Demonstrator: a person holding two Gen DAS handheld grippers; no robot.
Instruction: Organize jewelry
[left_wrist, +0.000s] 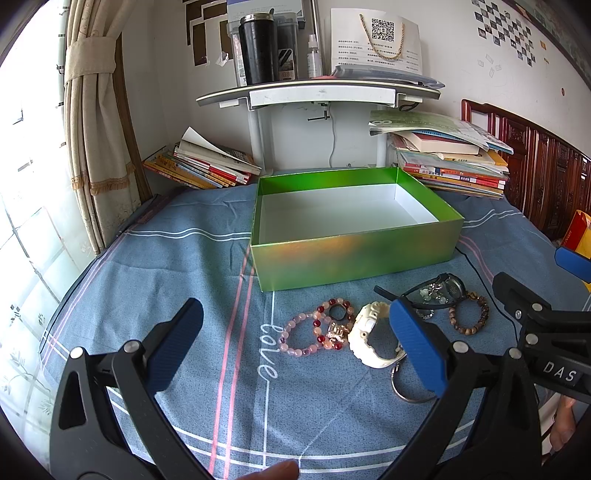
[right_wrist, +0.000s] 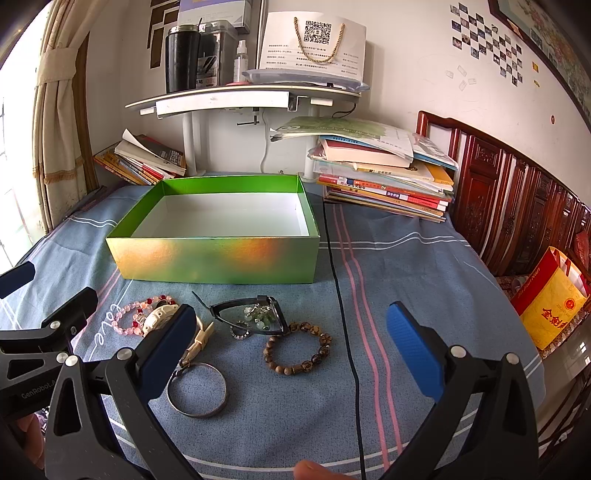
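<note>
Empty green box (right_wrist: 221, 258) sits on the blue cloth; bead bracelets (right_wrist: 297, 349), white watch (left_wrist: 371, 334), and metal bangle (right_wrist: 197, 391) lie before it, unsorted. Left gripper (left_wrist: 295, 347) and right gripper (right_wrist: 291, 347) hover spread, empty.

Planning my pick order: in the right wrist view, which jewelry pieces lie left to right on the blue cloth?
Pink bead bracelet → white watch → silver bangle → brown wooden bead bracelet. The black watch and small ring between them overlap, so I leave them out. All lie in front of the green box.
</note>
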